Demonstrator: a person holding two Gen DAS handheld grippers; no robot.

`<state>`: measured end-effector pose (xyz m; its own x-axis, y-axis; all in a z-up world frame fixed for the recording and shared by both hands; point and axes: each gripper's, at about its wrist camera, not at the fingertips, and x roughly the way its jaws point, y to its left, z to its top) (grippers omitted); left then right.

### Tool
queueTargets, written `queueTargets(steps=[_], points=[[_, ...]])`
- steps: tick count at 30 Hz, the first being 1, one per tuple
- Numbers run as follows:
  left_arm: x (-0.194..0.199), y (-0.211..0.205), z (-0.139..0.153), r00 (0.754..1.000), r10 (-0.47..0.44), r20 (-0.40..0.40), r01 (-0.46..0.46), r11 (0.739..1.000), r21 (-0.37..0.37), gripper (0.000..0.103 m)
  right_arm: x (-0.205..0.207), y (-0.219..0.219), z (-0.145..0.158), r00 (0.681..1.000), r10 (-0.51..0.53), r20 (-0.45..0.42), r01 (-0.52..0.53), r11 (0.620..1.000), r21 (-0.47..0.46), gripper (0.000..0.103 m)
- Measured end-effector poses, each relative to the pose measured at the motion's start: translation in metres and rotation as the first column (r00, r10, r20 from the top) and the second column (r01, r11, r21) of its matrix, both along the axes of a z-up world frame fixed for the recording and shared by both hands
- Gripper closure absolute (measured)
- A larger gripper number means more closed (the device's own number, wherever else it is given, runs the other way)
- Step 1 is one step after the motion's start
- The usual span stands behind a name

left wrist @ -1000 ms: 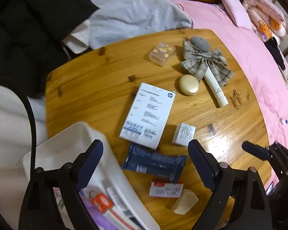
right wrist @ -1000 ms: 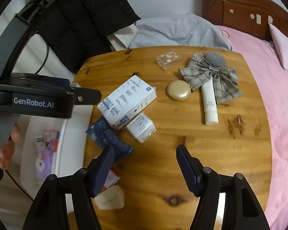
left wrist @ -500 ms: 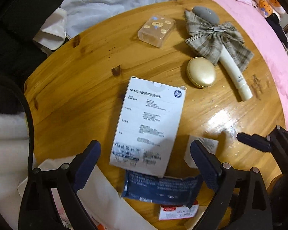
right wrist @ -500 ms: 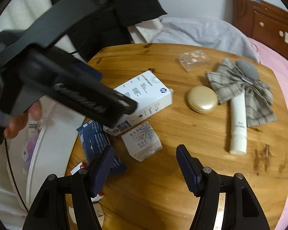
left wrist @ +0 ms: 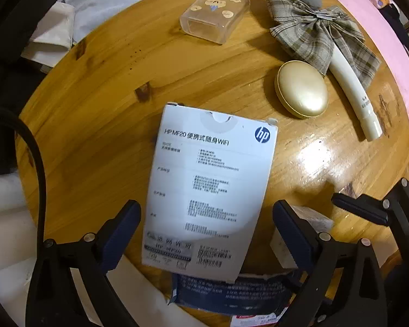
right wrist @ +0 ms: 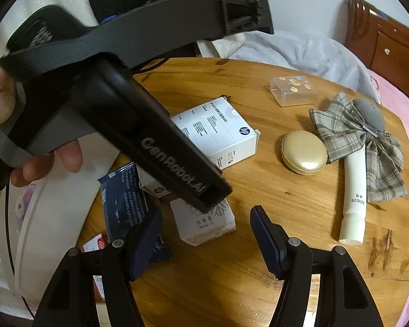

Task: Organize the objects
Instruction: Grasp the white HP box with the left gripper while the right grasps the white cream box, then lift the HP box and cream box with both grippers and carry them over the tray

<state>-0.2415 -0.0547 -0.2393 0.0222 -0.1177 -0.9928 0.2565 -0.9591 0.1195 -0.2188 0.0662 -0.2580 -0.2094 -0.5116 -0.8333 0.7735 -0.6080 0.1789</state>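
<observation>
A white HP box [left wrist: 207, 196] [right wrist: 218, 133] lies on the round wooden table [left wrist: 95, 125]. My left gripper [left wrist: 204, 231] is open, its fingers on either side of the box's near end. A dark blue packet [left wrist: 231, 291] [right wrist: 122, 199] lies just below it. A small white carton [right wrist: 204, 223] [left wrist: 308, 223] sits between the open fingers of my right gripper [right wrist: 204, 234], a little ahead of them. The left gripper's body [right wrist: 155, 141] crosses the right wrist view above the carton.
A gold oval case [left wrist: 302, 92], a white tube [left wrist: 351, 95], a plaid bow [left wrist: 313, 27] and a clear plastic box [left wrist: 215, 13] lie on the far side. A white bin [right wrist: 27, 218] stands at the table's left. A pink bed [left wrist: 395, 41] is on the right.
My left gripper has moved forward and down from over the bin to straddle the HP box. My right gripper has moved left toward the small white carton.
</observation>
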Motion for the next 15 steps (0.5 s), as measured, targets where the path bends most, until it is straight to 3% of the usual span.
queueTargets(steps=[6,15], points=[[-0.001,-0.010,-0.011,0.997,0.068,0.027,-0.069,0.997,0.031,0.006,0.003,-0.006,-0.008,0.999,0.034,-0.002,-0.034,0.999,0.025,0.058],[0.001,-0.008,-0.015,0.995,0.093,0.035,-0.093,0.996,0.003,0.008,0.005,-0.003,-0.011,0.999,0.034,0.020,-0.034,0.999,0.021,0.059]])
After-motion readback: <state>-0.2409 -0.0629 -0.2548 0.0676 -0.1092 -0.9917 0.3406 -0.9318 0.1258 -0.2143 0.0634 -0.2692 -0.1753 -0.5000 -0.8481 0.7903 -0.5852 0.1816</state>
